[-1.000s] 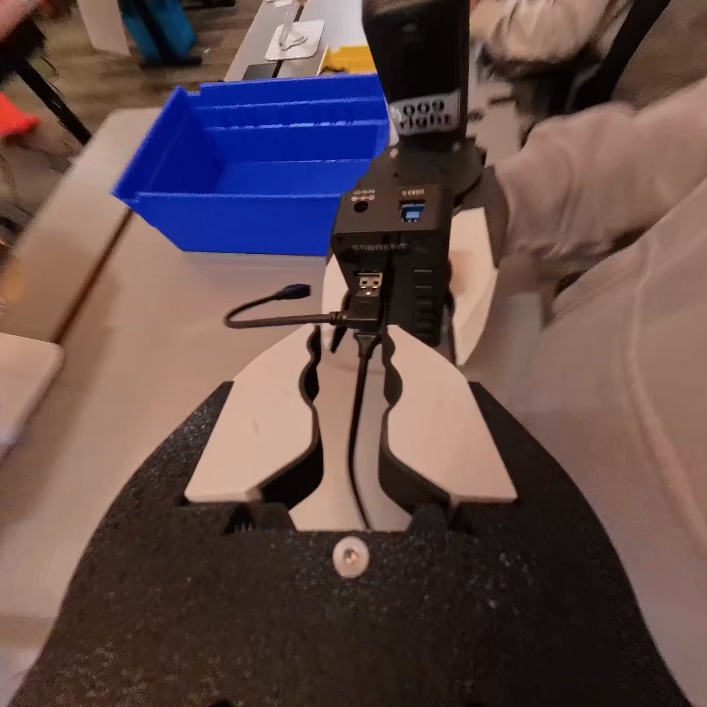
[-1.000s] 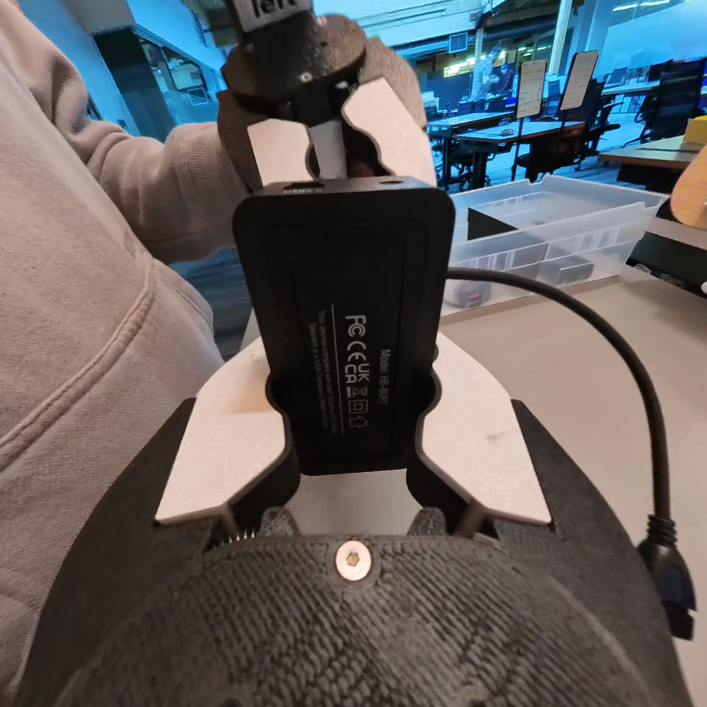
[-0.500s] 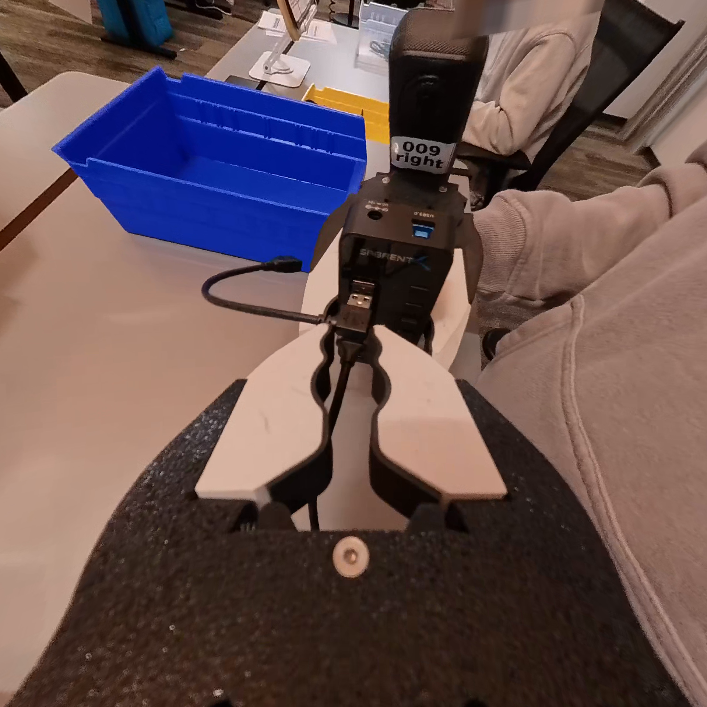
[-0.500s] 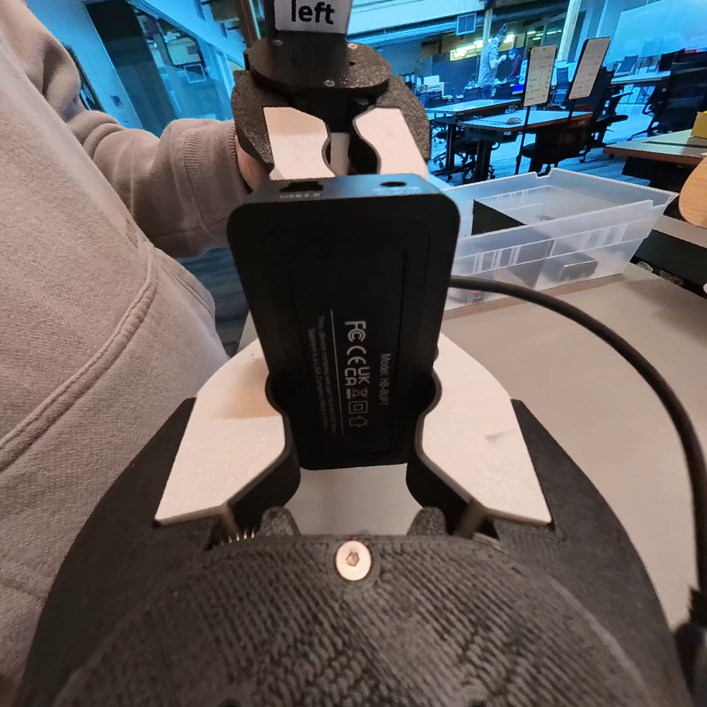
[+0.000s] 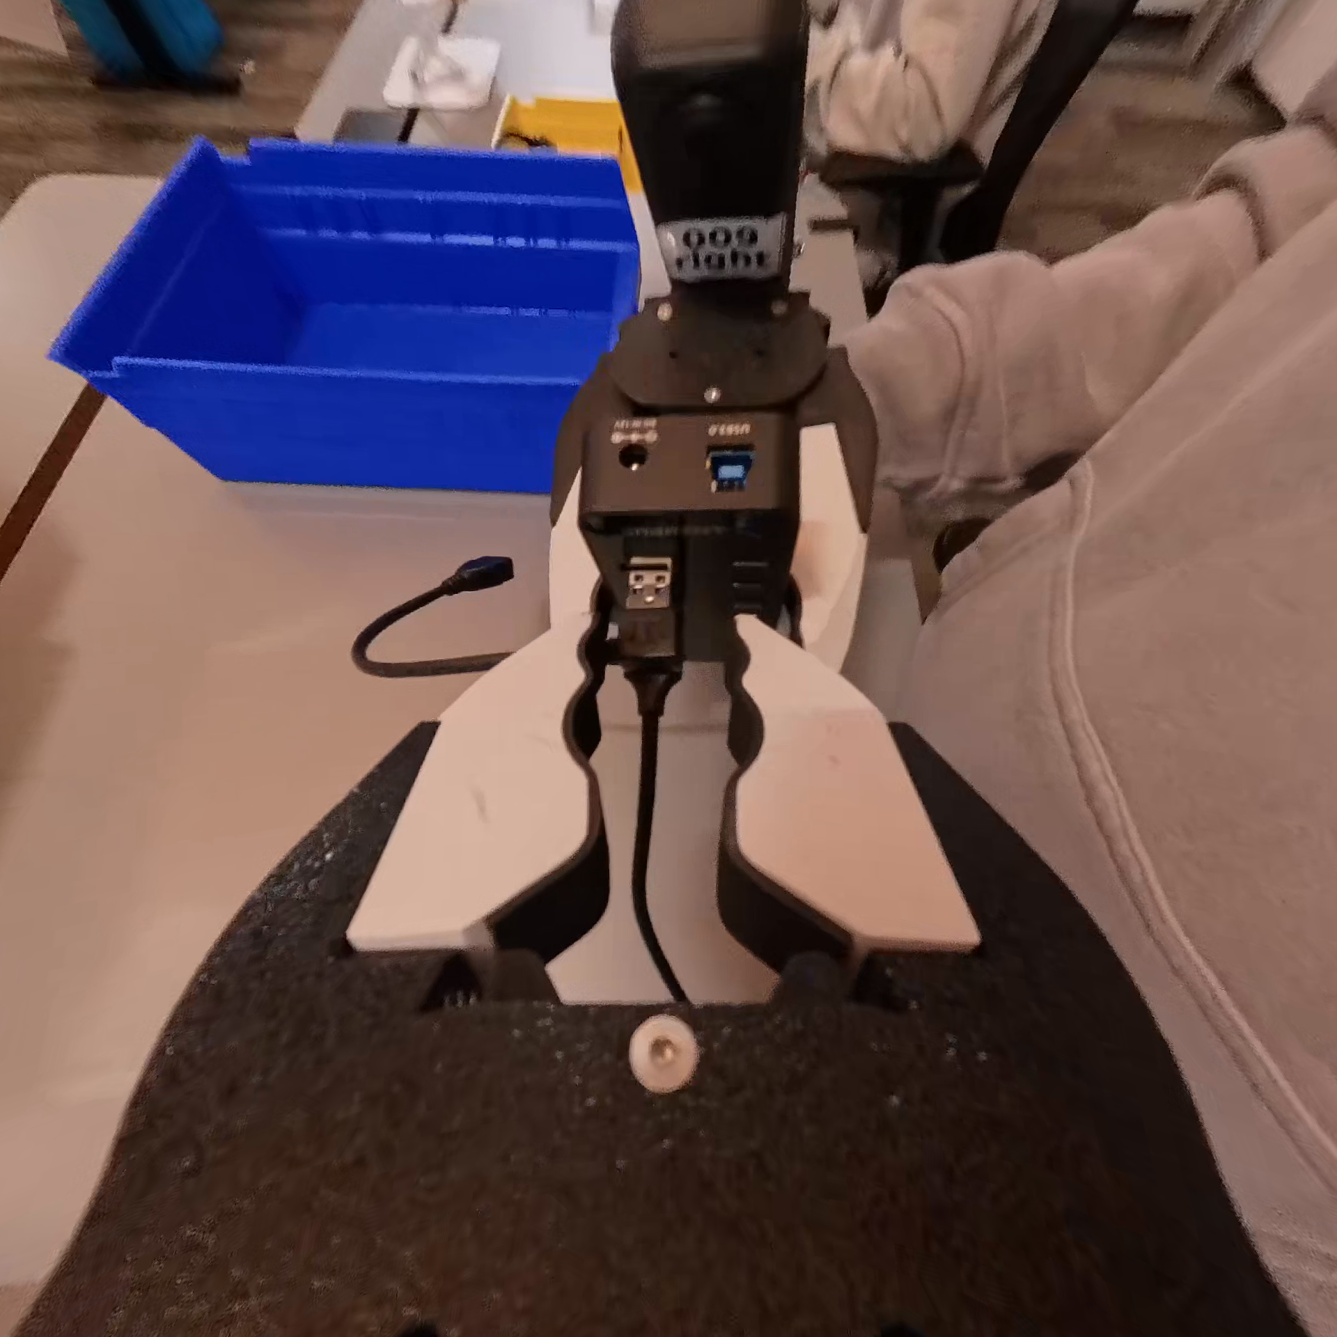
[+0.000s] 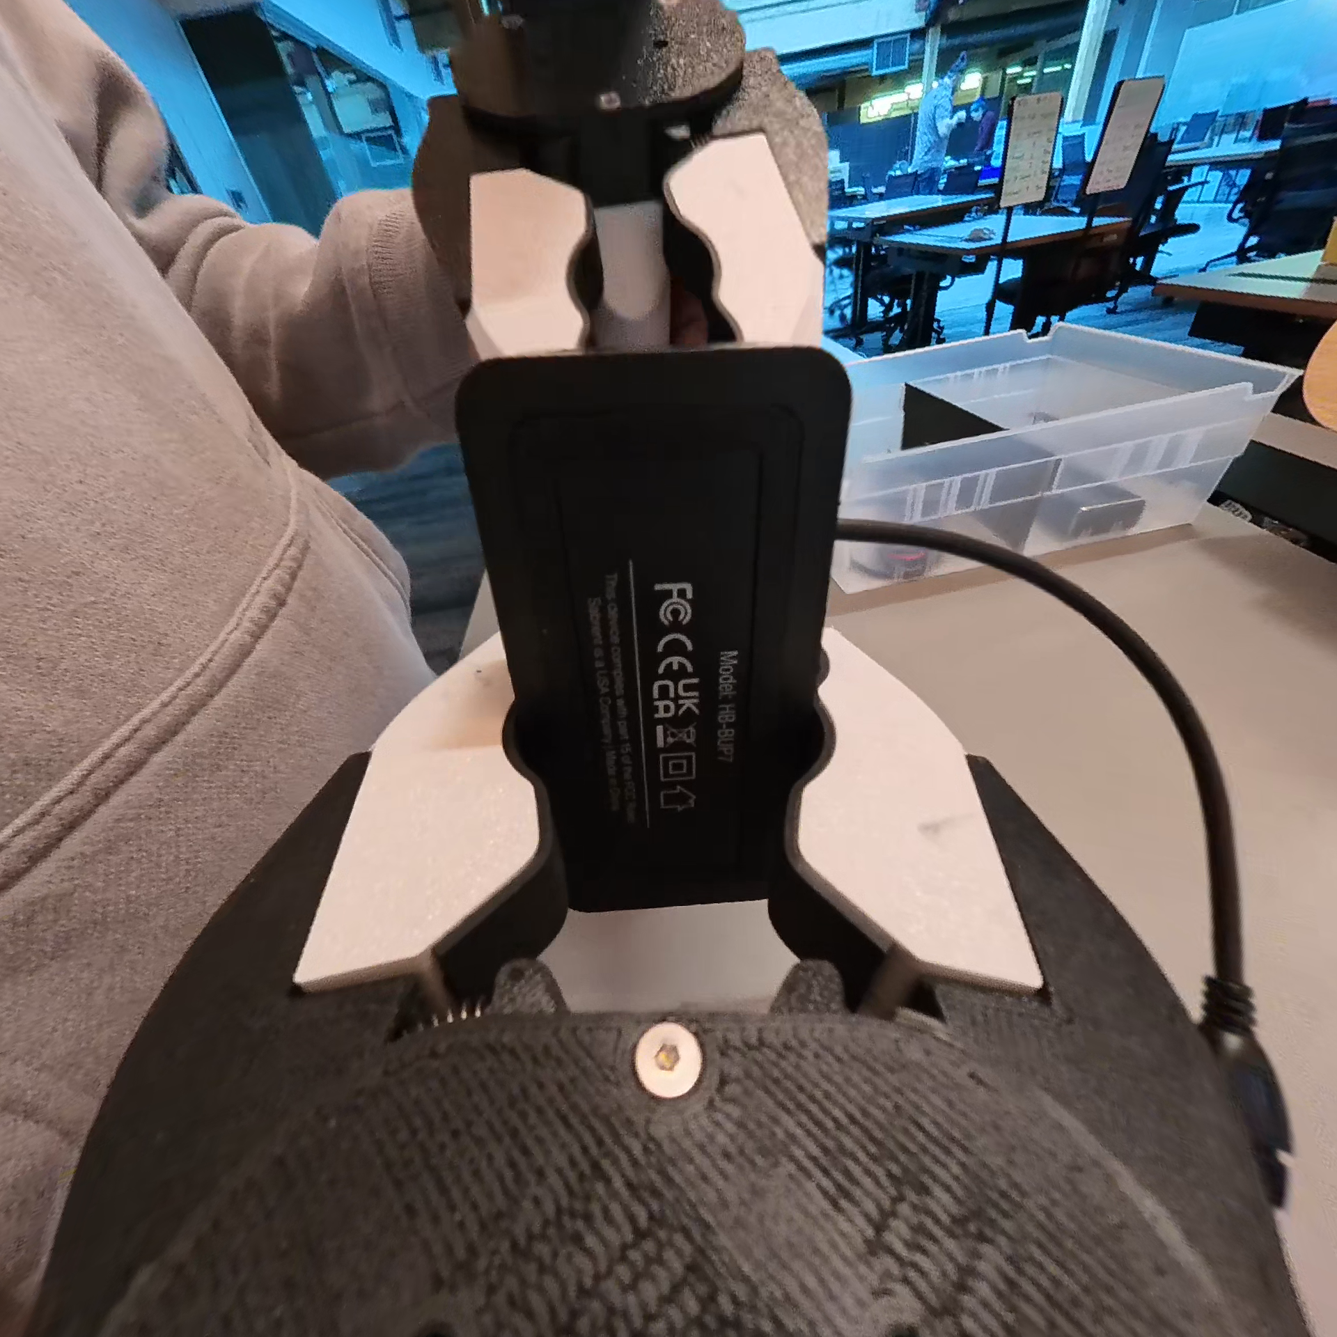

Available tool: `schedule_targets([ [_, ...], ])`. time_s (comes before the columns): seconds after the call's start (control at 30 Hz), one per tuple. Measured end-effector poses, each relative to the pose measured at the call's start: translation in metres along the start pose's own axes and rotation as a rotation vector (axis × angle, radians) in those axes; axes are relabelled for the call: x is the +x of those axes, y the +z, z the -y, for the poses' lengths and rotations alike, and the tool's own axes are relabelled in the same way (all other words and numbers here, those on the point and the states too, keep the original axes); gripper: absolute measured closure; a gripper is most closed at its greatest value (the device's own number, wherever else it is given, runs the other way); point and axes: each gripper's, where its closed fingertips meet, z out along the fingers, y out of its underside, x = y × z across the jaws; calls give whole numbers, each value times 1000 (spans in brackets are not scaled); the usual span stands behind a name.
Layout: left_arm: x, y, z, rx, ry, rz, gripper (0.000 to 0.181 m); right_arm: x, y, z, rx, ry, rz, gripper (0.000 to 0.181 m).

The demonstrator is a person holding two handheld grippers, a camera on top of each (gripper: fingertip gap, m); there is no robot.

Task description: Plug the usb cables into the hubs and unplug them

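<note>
My right gripper (image 6: 665, 723) is shut on a black USB hub (image 6: 651, 579) and holds it upright above the table; it also shows in the left wrist view (image 5: 694, 463). A black USB cable's plug (image 5: 650, 600) points into a port on the hub's left side, with its metal shell still showing. My left gripper (image 5: 665, 629) is open; its fingertips stand on either side of the plug with gaps. The cable (image 5: 644, 796) runs back between my left fingers. Its other end (image 5: 485, 571) hangs to the left, also seen in the right wrist view (image 6: 1259, 1114).
A blue bin (image 5: 347, 340) stands on the beige table (image 5: 181, 723) at the back left. A clear compartment bin (image 6: 1049, 448) sits on the table beyond the hub. A person's grey sleeves and body fill the right of the left wrist view (image 5: 1121, 651).
My left fingers, closed on the plug half a second ago, have spread apart. The hub has tilted a little and the cable's free end has swung.
</note>
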Motion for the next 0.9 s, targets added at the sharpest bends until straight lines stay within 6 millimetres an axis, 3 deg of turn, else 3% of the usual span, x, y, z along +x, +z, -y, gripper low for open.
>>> schedule_targets([
  [0.17,1,6,2,0,-4,5,165,-4,1,3,24,10,18,110],
  [0.57,-2,12,2,-5,-20,11,166,-2,0,4,115,69,16,111],
  [0.7,-12,-2,26,160,-81,77,163,4,-7,18,222,111,4,111],
  [0.73,-12,-8,31,197,-95,79,173,5,-9,19,231,111,-3,111],
  [0.77,-14,-12,32,214,-110,87,181,6,-12,22,244,111,-9,111],
  [0.9,-13,-8,18,157,-131,87,181,9,-17,25,256,105,-17,110],
])
